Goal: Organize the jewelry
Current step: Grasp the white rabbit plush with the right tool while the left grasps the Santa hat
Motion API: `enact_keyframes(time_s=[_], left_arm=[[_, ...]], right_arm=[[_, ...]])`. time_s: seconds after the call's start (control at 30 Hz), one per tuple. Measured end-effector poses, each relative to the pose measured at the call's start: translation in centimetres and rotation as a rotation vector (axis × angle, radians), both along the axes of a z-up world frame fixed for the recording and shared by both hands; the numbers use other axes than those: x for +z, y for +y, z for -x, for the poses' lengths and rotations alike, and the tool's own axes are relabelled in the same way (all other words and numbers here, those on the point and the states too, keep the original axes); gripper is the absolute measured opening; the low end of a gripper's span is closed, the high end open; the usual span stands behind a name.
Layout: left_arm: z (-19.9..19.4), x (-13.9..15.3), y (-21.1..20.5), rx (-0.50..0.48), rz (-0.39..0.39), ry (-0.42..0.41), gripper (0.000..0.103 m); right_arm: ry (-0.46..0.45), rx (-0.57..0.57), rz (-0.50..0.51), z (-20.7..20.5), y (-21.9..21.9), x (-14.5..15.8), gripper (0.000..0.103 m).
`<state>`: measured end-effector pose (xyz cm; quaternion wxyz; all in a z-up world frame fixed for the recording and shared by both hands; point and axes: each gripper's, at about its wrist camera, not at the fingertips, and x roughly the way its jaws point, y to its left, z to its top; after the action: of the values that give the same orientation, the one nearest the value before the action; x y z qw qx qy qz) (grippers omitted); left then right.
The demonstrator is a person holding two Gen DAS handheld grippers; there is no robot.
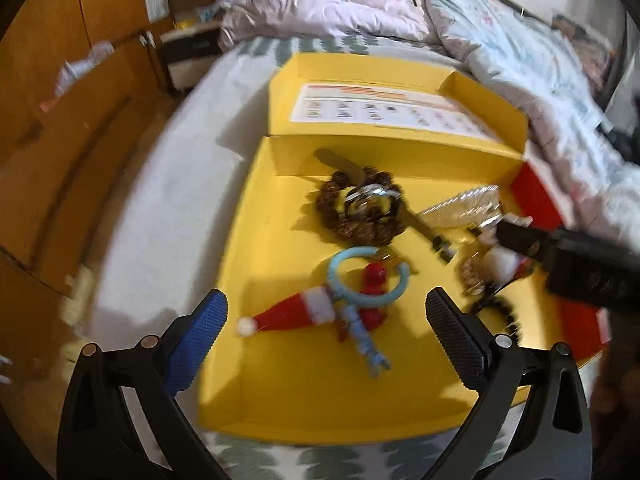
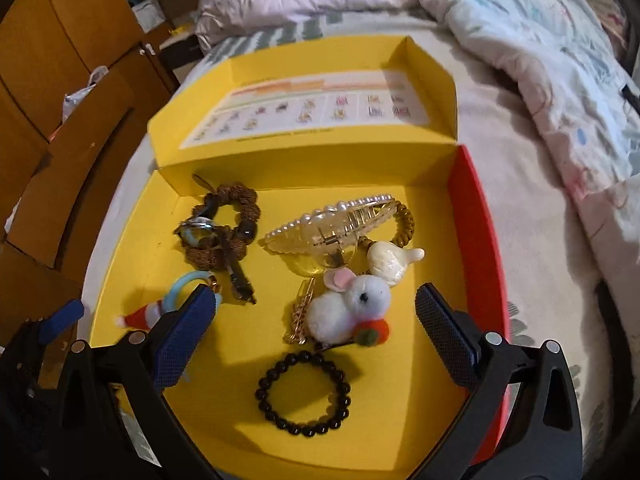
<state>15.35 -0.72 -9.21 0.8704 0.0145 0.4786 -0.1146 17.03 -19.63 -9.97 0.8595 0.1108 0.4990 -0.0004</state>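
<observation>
In the left wrist view, the left gripper (image 1: 326,326) hangs spread and empty over the shallow yellow cardboard box (image 1: 280,392) on the bed (image 1: 160,184). Directly between its fingers lies the small red felt Santa hat (image 1: 288,314), tangled with a pale blue plastic ring (image 1: 360,276); pinching the hat would likely drag the ring along.

In the right wrist view, the right gripper (image 2: 316,332) is also spread, the fluffy white pompom rabbit (image 2: 348,312) between its fingers and the black bead bracelet (image 2: 304,394) just nearer the camera.

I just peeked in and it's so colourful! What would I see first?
Probably the bright yellow box open on the bed. Near its middle sits a fluffy white bunny, with a black bead bracelet just in front of it. Toward the left lies a tiny red Santa hat.
</observation>
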Motion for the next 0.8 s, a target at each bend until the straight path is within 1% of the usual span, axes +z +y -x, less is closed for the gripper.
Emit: enact_keyframes(time_s=[0.03,0.07,0.13,0.2,0.33,0.4,0.43,0.6,0.7,0.8], left_arm=[[-0.6,-0.1,0.2,-0.01,0.043,0.018,0.099],[-1.1,-0.2,0.2,-0.01,0.064,0.03,0.099],[-2.2,-0.6,0.3,0.001,0.075,0.057,0.099],[-3.0,-1.0,0.4,0.006,0.08,0.075,0.099],[-4.0,-2.1,0.6,-0.011,0.134,0.129,0.099],[-4.1,-2.3,0.5,-0.021,0.126,0.135,0.098],[-4.2,-2.5,0.3,-0.027,0.109,0.133,0.098],[-3.9,-3.7,-0.1,-0.066,0.059,0.163,0.099],[-3.7,-4.2,-0.1,-0.069,0.044,0.179,0.099],[-3.3,-4.2,-0.3,-0.072,0.016,0.178,0.098]], right_arm=[[0.004,-0.001,-0.005,-0.2,-0.2,-0.2,0.096],[0.012,-0.004,-0.006,-0.5,-0.4,-0.5,0.095],[0.019,-0.007,0.004,-0.9,-0.6,-1.0,0.089],[0.038,-0.004,0.02,-1.3,-0.5,-1.5,0.085],[0.075,-0.004,0.052,-1.9,-0.5,-2.7,0.079],[0.08,-0.012,0.068,-2.1,-0.6,-3.2,0.079],[0.089,-0.011,0.08,-2.1,-0.6,-3.5,0.078],[0.099,-0.013,0.079,-2.2,-0.6,-3.7,0.076],[0.112,-0.016,0.08,-2.2,-0.6,-4.1,0.074],[0.122,-0.014,0.084,-2.2,-0.5,-4.2,0.074]])
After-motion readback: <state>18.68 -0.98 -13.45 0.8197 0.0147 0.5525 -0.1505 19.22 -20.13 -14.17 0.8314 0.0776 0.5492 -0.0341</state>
